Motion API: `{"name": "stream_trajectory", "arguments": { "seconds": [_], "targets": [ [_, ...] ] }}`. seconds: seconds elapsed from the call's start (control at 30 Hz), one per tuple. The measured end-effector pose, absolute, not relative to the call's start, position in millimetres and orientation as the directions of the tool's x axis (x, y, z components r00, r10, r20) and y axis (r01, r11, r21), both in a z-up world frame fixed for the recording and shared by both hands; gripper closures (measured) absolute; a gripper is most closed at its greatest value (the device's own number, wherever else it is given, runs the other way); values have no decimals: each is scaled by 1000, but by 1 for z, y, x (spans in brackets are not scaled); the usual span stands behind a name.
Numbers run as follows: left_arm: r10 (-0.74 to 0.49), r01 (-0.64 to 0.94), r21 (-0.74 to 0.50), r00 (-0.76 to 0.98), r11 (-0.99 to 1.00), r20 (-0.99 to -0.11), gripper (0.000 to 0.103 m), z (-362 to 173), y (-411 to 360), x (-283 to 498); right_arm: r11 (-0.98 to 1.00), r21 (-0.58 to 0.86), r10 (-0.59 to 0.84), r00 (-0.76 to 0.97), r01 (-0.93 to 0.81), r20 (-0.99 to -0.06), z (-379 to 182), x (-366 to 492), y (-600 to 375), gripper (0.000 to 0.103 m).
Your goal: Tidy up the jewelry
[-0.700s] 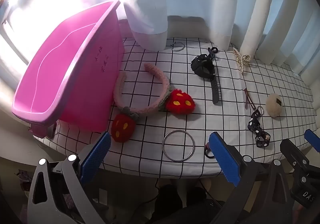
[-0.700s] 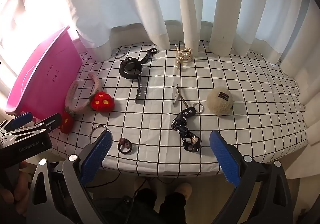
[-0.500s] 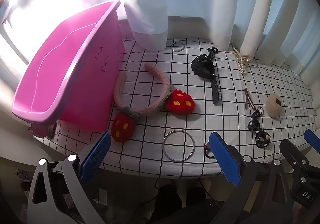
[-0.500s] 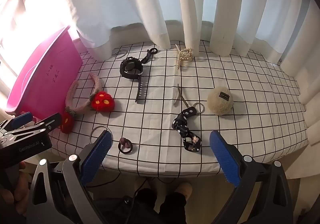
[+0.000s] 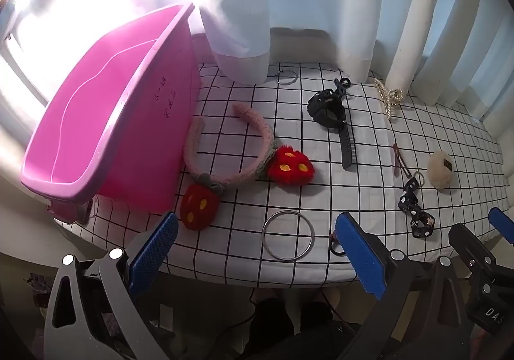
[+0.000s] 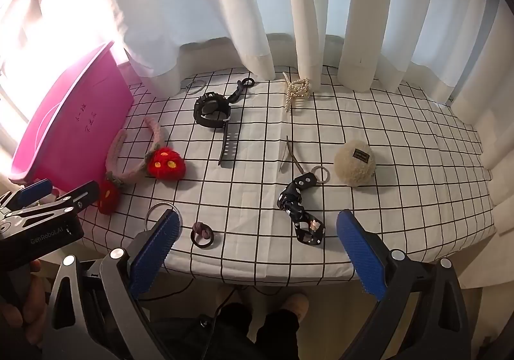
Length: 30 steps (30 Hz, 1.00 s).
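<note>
Nothing had yet gone into the pink bin (image 5: 106,122), as far as its visible inside showed. Left wrist view: my left gripper (image 5: 253,250) hung wide open, empty, short of the tabletop (image 5: 321,199); metal bangle (image 5: 287,239) just ahead, strawberry headband (image 5: 244,160) beside the bin.

Right wrist view: my right gripper (image 6: 257,250) was equally spread, holding nothing. Black watch (image 6: 213,111), pearl clip (image 6: 297,90), polka-dot scrunchie (image 6: 300,209) and plush ball (image 6: 355,162) all lay unsorted.

A pink bin (image 5: 106,122) sits on the white, black-gridded cloth (image 6: 401,148); the headband (image 5: 244,151) is pink with red, yellow-spotted strawberries; the watch (image 6: 213,112) is black.
</note>
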<state>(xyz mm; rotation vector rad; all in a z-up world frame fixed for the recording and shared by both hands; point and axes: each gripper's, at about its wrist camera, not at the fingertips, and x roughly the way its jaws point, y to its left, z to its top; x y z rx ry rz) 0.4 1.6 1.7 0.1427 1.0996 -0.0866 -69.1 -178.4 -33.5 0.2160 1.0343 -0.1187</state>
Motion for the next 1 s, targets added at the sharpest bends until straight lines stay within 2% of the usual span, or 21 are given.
{"name": "stream_trajectory", "arguments": {
  "seconds": [1.0],
  "targets": [
    [2, 143, 75, 456, 987, -890, 6, 3, 2, 1, 972, 125, 6, 507, 201, -862, -33, -70, -179, 9]
  ]
}}
